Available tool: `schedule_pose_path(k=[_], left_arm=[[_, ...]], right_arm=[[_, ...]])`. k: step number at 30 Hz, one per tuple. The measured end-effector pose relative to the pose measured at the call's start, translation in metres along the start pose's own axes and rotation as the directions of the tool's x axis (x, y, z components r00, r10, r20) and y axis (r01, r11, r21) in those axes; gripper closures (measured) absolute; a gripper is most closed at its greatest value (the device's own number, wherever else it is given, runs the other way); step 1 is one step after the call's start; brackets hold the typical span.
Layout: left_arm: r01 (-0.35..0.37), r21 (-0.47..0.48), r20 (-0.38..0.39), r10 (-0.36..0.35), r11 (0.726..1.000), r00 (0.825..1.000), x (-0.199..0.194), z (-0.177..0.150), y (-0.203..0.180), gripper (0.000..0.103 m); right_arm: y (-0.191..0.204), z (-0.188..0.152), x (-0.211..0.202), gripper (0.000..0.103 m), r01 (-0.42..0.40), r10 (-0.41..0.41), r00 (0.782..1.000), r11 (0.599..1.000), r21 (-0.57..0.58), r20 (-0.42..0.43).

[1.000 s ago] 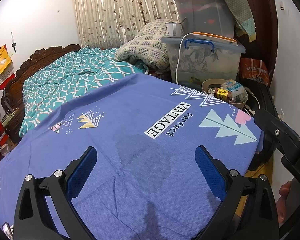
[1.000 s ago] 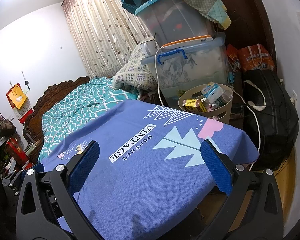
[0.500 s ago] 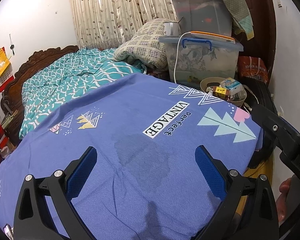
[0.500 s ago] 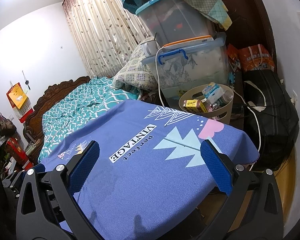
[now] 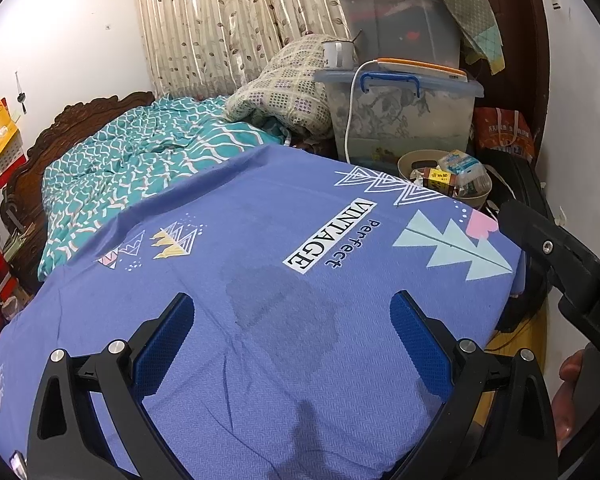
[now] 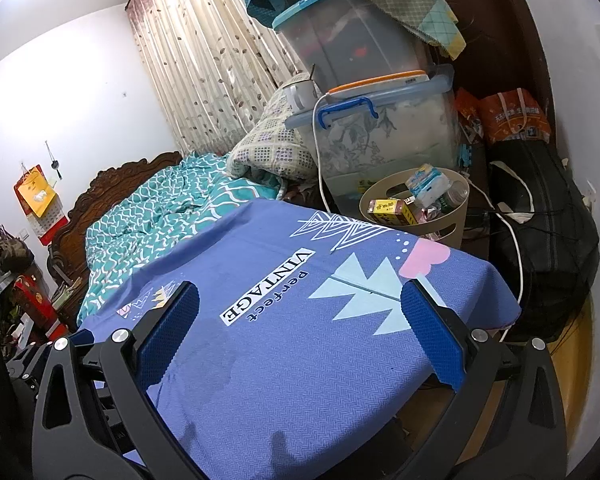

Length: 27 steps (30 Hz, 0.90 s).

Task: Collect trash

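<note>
Left wrist view: both grippers spread wide, empty, over the purple printed cloth (image 5: 260, 240).
Yellow rectangular carton (image 6: 390, 207) lies lengthwise left-right in the far round beige bin (image 6: 452, 216); left gripper (image 5: 292, 336), right gripper (image 6: 300, 332).

Left gripper (image 5: 292, 326): black plastic frame, triangular cutouts, 2 blue textured fingers (image 5: 165, 339), silver screws behind each finger. Right gripper (image 6: 299, 322): same black frame, blue fingers (image 6: 431, 334), silver screws. Bare skin of hand (image 5: 568, 396) right of left fingers.

Left tool (image 5: 292, 332) has drifted slightly — the waste basket (image 5: 412, 162) sits a touch lower.
</note>
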State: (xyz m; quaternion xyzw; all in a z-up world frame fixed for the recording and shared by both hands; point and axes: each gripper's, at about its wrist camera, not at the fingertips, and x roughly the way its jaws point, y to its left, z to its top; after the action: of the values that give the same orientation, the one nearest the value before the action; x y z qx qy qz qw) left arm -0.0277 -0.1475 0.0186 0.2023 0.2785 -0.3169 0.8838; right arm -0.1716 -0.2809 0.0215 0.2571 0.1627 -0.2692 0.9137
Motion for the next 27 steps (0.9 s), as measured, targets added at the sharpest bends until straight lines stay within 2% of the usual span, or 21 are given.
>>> schedule_pose_path(k=[27], left_arm=[[0.010,0.010,-0.010,-0.010,1.000,1.000,0.0031,-0.0061,0.0014,0.008]], right_arm=[[0.0010,-0.0036,0.0017,0.003,0.000,0.000,1.000,1.000,0.003,-0.007]])
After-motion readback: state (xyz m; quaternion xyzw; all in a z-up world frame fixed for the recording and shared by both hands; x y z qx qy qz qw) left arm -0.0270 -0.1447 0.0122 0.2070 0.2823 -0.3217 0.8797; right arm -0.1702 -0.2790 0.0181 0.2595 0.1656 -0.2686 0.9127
